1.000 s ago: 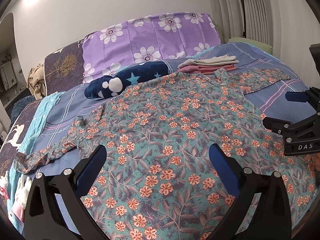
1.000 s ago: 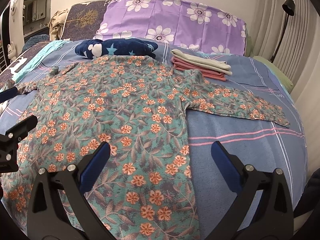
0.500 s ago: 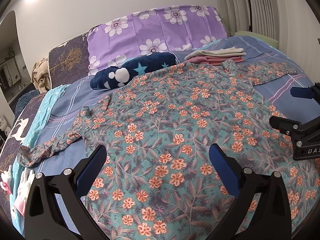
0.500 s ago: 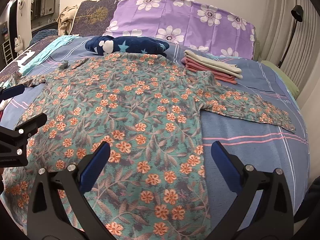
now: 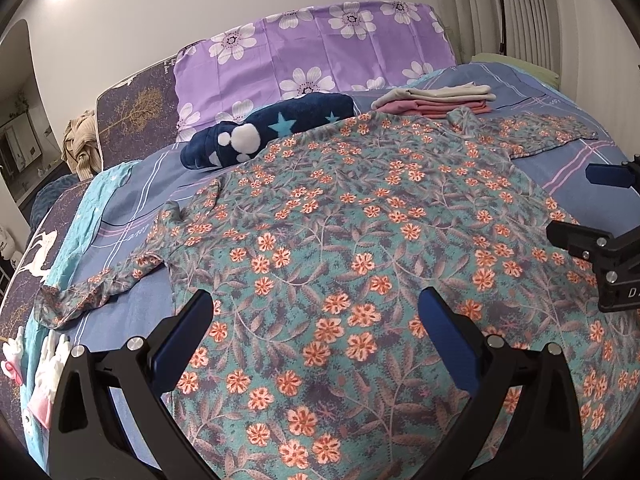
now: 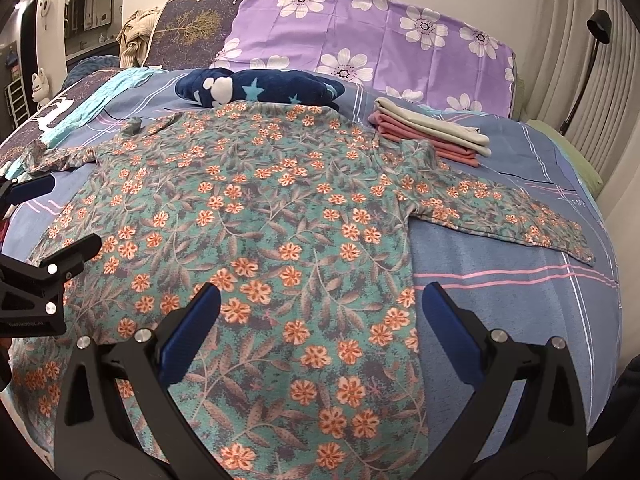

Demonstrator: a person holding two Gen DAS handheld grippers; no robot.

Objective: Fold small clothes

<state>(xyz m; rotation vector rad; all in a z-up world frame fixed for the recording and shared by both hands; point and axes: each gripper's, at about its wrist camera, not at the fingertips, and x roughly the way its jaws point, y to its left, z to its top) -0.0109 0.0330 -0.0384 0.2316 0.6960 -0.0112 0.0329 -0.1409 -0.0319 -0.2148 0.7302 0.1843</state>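
Note:
A teal long-sleeved shirt with orange flowers (image 5: 360, 240) lies spread flat on the bed, sleeves out to both sides; it also shows in the right wrist view (image 6: 260, 220). My left gripper (image 5: 316, 320) is open and empty, hovering over the shirt's lower left part. My right gripper (image 6: 320, 312) is open and empty over the shirt's lower right edge. Each gripper shows at the side of the other's view: the right one (image 5: 592, 216) and the left one (image 6: 36, 220), both open.
A stack of folded pink and beige clothes (image 6: 428, 132) lies beyond the shirt at the back right. A navy star-patterned blanket (image 6: 260, 86) and purple flowered pillow (image 6: 376, 36) lie at the headboard. A turquoise cloth (image 5: 92, 216) lies at the left. A lamp (image 6: 592, 56) stands at the right.
Both grippers have drawn back and up a little from the shirt, staying open. The shirt has not moved.

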